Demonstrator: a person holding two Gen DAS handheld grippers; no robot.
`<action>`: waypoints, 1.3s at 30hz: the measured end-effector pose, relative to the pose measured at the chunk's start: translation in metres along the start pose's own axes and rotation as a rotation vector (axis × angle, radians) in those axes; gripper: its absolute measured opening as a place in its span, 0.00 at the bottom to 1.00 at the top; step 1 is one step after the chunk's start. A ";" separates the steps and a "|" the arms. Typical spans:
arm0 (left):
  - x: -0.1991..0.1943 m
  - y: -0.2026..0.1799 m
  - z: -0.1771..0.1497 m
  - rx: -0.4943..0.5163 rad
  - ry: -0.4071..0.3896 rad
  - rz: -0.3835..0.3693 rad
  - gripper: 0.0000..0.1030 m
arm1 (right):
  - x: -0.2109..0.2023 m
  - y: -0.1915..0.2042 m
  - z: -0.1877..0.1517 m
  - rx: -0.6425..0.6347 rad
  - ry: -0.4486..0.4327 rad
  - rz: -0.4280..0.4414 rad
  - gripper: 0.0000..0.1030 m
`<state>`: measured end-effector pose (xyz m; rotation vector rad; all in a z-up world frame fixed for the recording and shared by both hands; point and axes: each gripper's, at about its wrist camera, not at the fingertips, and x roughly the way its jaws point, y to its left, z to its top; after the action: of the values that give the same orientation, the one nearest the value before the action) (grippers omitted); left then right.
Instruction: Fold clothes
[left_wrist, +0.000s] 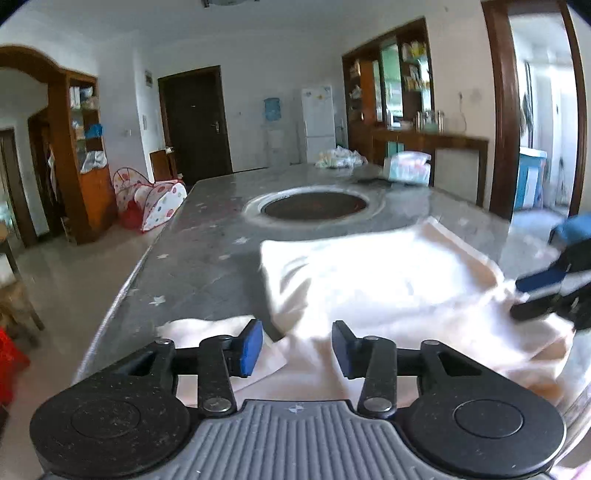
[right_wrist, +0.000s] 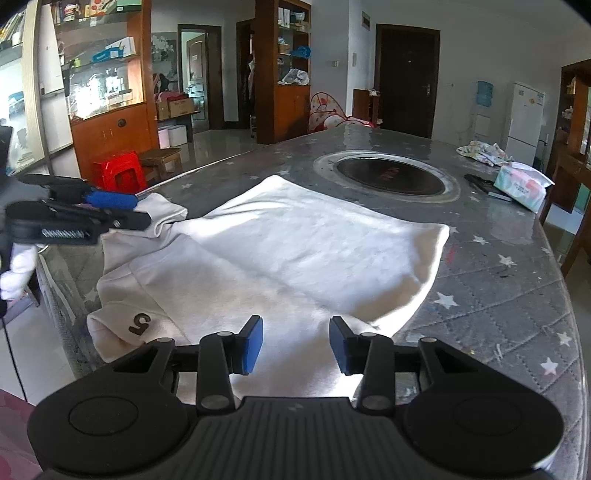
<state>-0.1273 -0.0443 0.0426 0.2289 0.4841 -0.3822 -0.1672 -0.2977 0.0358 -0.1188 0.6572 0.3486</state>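
White cotton-like fabric, a pale sweatshirt-type garment (right_wrist: 295, 258) with a dark "5" (right_wrist: 139, 322) printed near one cuff, lies spread on the grey star-patterned quilted counter (right_wrist: 498, 280), just short of the round dark hotplate inset (right_wrist: 389, 175). Its far part lies flat with a doubled edge on the right side; a sleeve (right_wrist: 162, 214) is bunched at the near left corner, hanging toward the counter's edge.

Both tools are released. The left gripper (left_wrist: 297, 347) hovers with blue pads spread over the near hem, nothing between them. The right gripper (right_wrist: 295, 345) likewise stands agape above the cloth's near edge, holding nothing.

As I judge it, the garment is partly folded: one layer appears to lie over the body, while the sleeve remains loose. Whether the hands are coming in for a pinch or have just let go, the pictures do not settle.

For a clean fold, each gripper should take only the layers meant to travel, pinching at matching corners, lifting evenly and laying the edge square. The loose sleeve risks dragging off the counter, so it wants tucking inward.
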 end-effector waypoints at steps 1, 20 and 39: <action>0.005 0.001 -0.003 0.015 0.009 0.019 0.45 | 0.001 0.001 0.000 -0.002 0.002 0.003 0.39; -0.008 0.026 0.023 -0.241 -0.042 -0.237 0.07 | -0.004 -0.005 0.002 0.026 -0.021 -0.026 0.39; -0.013 -0.047 0.035 -0.134 -0.013 -0.588 0.34 | -0.025 -0.034 -0.010 0.110 -0.042 -0.105 0.39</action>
<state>-0.1426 -0.0934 0.0738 -0.0530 0.5584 -0.9207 -0.1790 -0.3381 0.0433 -0.0411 0.6244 0.2127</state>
